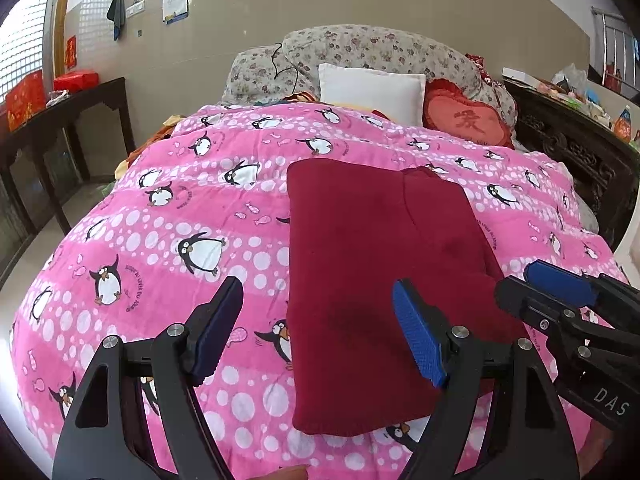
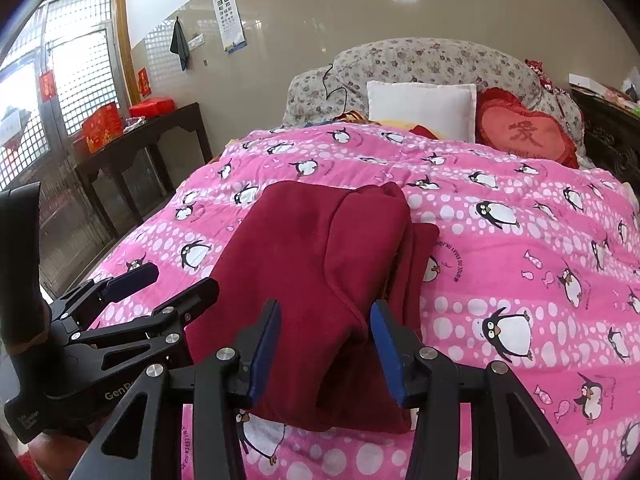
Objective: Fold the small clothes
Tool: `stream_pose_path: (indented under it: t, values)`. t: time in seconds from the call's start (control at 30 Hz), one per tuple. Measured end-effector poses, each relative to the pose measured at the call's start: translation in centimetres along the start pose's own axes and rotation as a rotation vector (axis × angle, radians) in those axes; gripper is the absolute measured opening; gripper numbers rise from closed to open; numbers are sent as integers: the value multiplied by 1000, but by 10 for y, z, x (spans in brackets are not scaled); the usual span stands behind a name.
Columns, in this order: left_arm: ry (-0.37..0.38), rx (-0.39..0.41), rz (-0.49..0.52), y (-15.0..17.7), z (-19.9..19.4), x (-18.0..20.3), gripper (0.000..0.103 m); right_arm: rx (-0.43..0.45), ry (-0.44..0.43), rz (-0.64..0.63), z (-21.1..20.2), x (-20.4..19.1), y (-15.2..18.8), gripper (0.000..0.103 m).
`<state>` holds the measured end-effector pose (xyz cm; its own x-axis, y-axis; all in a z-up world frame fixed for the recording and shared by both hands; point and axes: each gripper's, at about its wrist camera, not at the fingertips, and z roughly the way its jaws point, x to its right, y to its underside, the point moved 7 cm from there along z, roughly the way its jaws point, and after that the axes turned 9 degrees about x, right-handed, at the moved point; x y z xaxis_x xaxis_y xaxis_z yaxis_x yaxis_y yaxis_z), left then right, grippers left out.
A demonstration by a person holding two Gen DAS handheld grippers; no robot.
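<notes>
Folded dark red garment (image 1: pixel 372 288) lying flat on a pink penguin-print quilt (image 1: pixel 160 240) that covers the bed; one folded layer runs lengthwise over the other, its edge showing as a seam down the middle of the cloth. Left gripper (image 1: pixel 318 326), seen from its own camera, stands wide, one dark pad above the bare quilt to the left of the garment and the blue pad above the red cloth; nothing lies between the pads. Right gripper (image 2: pixel 325 354), in the right wrist view, is also parted, its two blue pads standing to either side of the raised fold at the garment's near end; whether the pads touch the cloth cannot be told. Each gripper shows in the other's view: the right one (image 1: pixel 560 292) at the garment's right edge, the left one (image 2: pixel 160 284) at its left edge. At the head of the bed: a white pillow (image 1: pixel 372 90), a red heart-shaped cushion (image 1: pixel 468 120) and a floral bolster (image 1: pixel 380 46). A dark wooden side table (image 2: pixel 160 128) stands against the wall, bearing red boxes (image 2: pixel 102 126)
</notes>
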<state>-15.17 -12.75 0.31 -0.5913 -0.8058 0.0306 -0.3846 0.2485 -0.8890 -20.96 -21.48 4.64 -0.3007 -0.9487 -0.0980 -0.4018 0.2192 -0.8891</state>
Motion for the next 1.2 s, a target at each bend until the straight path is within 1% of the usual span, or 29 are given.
stream_pose_path:
  t: [0.67, 0.8, 1.1, 1.2]
  values:
    - [-4, -10, 10, 3, 4, -1, 78, -15, -2, -1, 7, -4, -1, 45]
    - [6, -14, 2, 3, 4, -1, 78, -13, -7, -6, 7, -8, -1, 45]
    - [5, 25, -13, 0, 2, -8, 78, -16, -11, 8, 9, -6, 1, 45]
    - [12, 12, -16, 0, 3, -13, 78, -14, -8, 12, 8, -2, 1, 45]
